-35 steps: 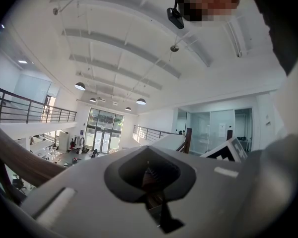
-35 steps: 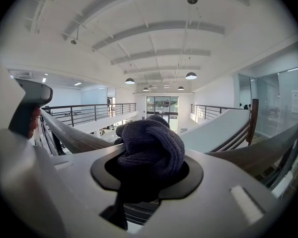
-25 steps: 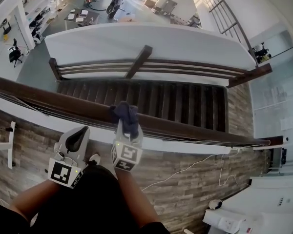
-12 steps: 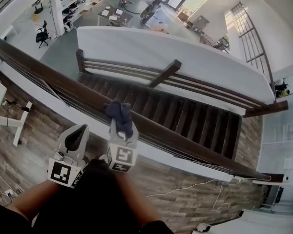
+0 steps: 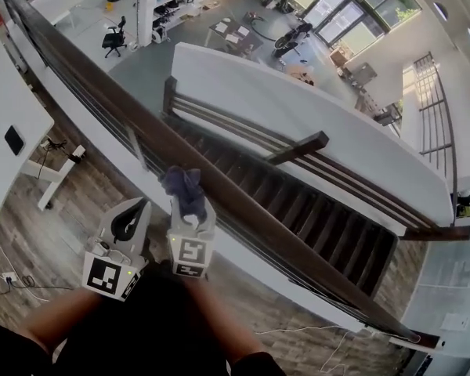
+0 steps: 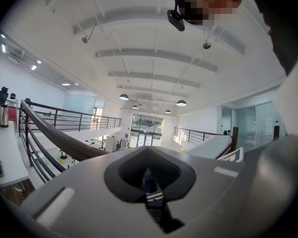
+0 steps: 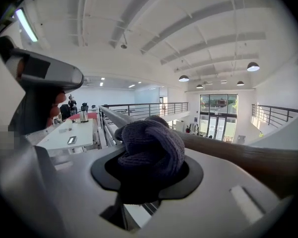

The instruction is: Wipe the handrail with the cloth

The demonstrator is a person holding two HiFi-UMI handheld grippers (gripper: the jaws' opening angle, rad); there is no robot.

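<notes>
A dark wooden handrail (image 5: 86, 77) runs diagonally from upper left to lower right in the head view. A dark blue-grey cloth (image 5: 182, 189) is bunched on top of it. My right gripper (image 5: 189, 216) is shut on the cloth and presses it onto the rail. In the right gripper view the cloth (image 7: 151, 145) bulges out between the jaws of the right gripper (image 7: 149, 178), with the brown handrail (image 7: 238, 157) right behind it. My left gripper (image 5: 129, 224) hangs just left of the right one, short of the rail, shut and holding nothing. In its own view the left gripper (image 6: 149, 183) faces the handrail (image 6: 54, 135).
Beyond the rail a dark staircase (image 5: 298, 198) drops to a lower floor with desks and chairs. A white desk (image 5: 16, 108) stands on the left, on my side of the rail. Cables (image 5: 8, 280) lie on the wood floor. The person's forearms fill the bottom.
The right gripper has slid the cloth leftward along the handrail, from above the middle of the stairs to their left end. The left gripper has kept its place beside it.
</notes>
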